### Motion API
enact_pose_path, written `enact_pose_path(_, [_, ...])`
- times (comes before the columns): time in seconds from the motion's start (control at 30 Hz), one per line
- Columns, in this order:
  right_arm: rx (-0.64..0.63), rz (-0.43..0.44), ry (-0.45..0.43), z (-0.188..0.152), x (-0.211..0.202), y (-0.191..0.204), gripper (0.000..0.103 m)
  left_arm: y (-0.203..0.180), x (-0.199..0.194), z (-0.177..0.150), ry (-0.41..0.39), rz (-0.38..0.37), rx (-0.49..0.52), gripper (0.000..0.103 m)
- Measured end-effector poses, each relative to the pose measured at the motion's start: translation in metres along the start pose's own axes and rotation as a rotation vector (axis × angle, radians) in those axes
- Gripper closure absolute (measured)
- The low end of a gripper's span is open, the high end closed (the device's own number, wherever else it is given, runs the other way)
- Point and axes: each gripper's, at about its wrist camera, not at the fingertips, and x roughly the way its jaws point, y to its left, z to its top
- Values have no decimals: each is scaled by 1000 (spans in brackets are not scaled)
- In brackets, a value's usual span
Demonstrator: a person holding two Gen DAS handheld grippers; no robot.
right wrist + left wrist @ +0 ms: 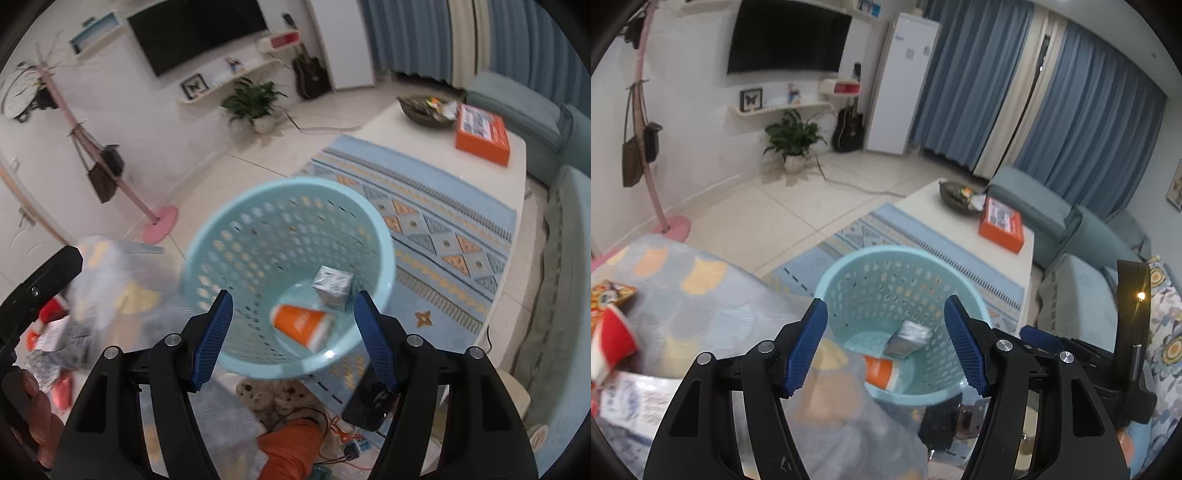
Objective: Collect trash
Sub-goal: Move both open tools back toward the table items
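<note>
Two cups' worth, basket (221, 236) beyond spread fingers (214, 332)

We are seeing even, cool indoor light in both views, with soft, faint shadows. Fisheye distortion is bending the blue curtains (1071, 110) and walls, and black vignetting is cutting the corners. Motion blur is smearing the clear plastic bag (122, 280) and the light-blue basket (207, 236) rim. A small orange glare spot is showing on the black device (1141, 295).
</note>
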Motion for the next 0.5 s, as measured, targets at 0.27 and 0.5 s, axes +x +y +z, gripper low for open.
enact_pose_path(0.27, [-160, 96, -115, -7, -66, 77, 38, 15, -94, -12, -137, 31, -12, 39])
enact_pose_path(0.5, [-253, 250, -157, -25, -103, 138, 26, 44, -187, -35, -269, 224, 26, 38])
